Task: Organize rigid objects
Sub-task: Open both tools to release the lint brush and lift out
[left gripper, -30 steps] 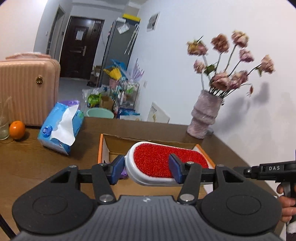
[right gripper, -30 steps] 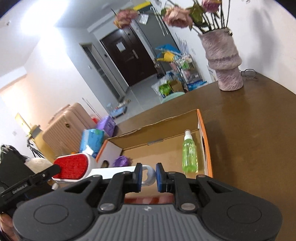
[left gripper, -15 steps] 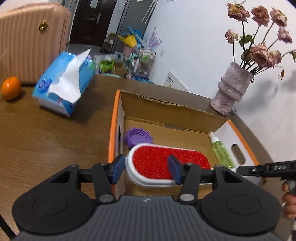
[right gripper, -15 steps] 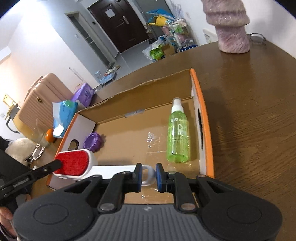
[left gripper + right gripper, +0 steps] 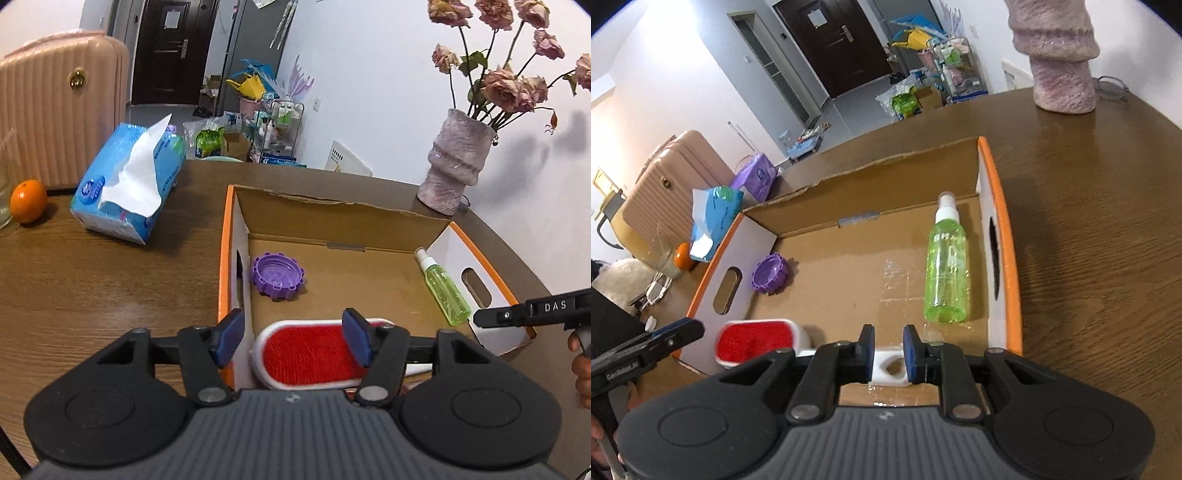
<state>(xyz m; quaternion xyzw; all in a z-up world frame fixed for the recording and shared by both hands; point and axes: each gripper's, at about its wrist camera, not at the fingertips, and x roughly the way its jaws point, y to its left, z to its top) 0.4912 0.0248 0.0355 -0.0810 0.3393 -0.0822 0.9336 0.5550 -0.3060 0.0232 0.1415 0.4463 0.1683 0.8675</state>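
A white lint brush with a red pad [image 5: 310, 354] lies low inside the orange-rimmed cardboard box [image 5: 225, 236], near its front wall. My left gripper [image 5: 293, 338] is open, its blue fingers apart above the brush head and no longer touching it. My right gripper [image 5: 889, 350] is shut on the brush's white handle [image 5: 890, 367]; the red head [image 5: 753, 341] shows to its left. A purple lid [image 5: 277, 276] and a green spray bottle [image 5: 445, 291] lie in the box, also seen in the right wrist view: lid [image 5: 771, 275], bottle [image 5: 946, 271].
A blue tissue pack [image 5: 127, 184] and an orange [image 5: 27, 201] sit on the wooden table left of the box. A pink vase of dried roses [image 5: 456, 166] stands at the back right. A pink suitcase [image 5: 59, 107] stands beyond the table.
Both grippers lowered the brush into the box. The left gripper has opened and let go of the brush head; the right still holds the handle.
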